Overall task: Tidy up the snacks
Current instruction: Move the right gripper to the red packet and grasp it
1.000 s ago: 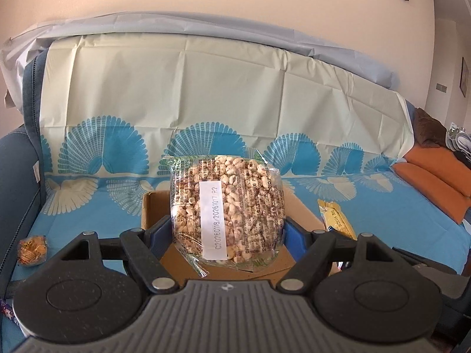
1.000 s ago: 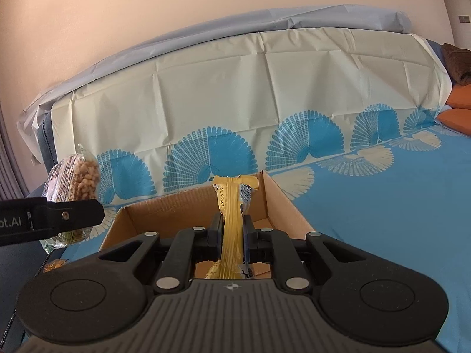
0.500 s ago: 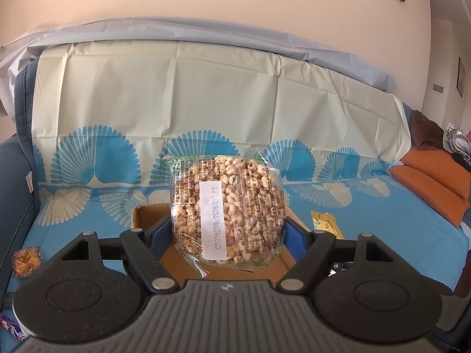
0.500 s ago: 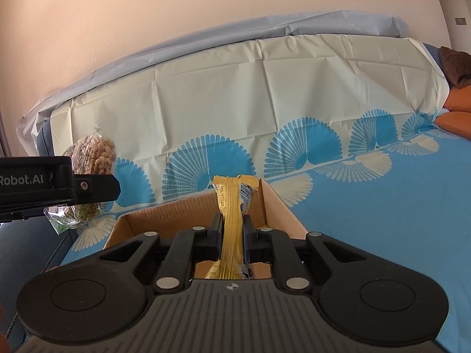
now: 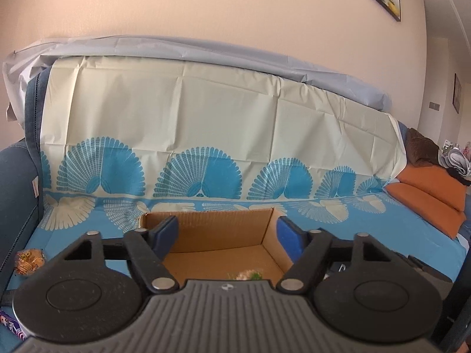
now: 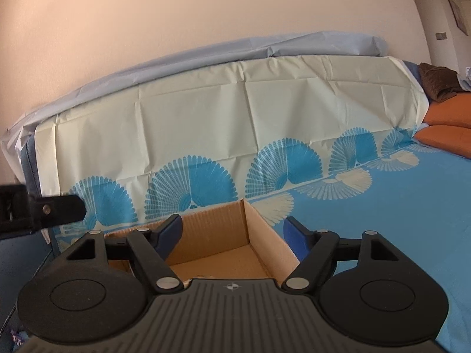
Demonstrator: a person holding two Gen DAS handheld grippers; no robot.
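Dropped both snacks since a sec ago: nut bag gone from left gripper (image 5: 228,234), yellow pack gone from right gripper (image 6: 232,234). Both jaw sets apart now w/ nothing between; right just sprang open, left just narrowed a bit after letting go. Nut bag (image 5: 249,275) down in the box (image 5: 206,226), near right corner, mostly hidden behind gripper body. Yellow pack not visible, prob in box too but can't tell.

Step looks like release-into-box, done for these two. Next prob: back out, go fetch leftovers, e.g. orange snack (image 5: 28,261) on the sheet far left of box, plus purple pack (image 5: 11,328) at near-left edge.

Room-wise: box walls just beside both finger sets, so lift clear before swinging. Left gripper arm (image 6: 44,210) pokes into right view, close, mind the clash. Sheet right of box wide open.
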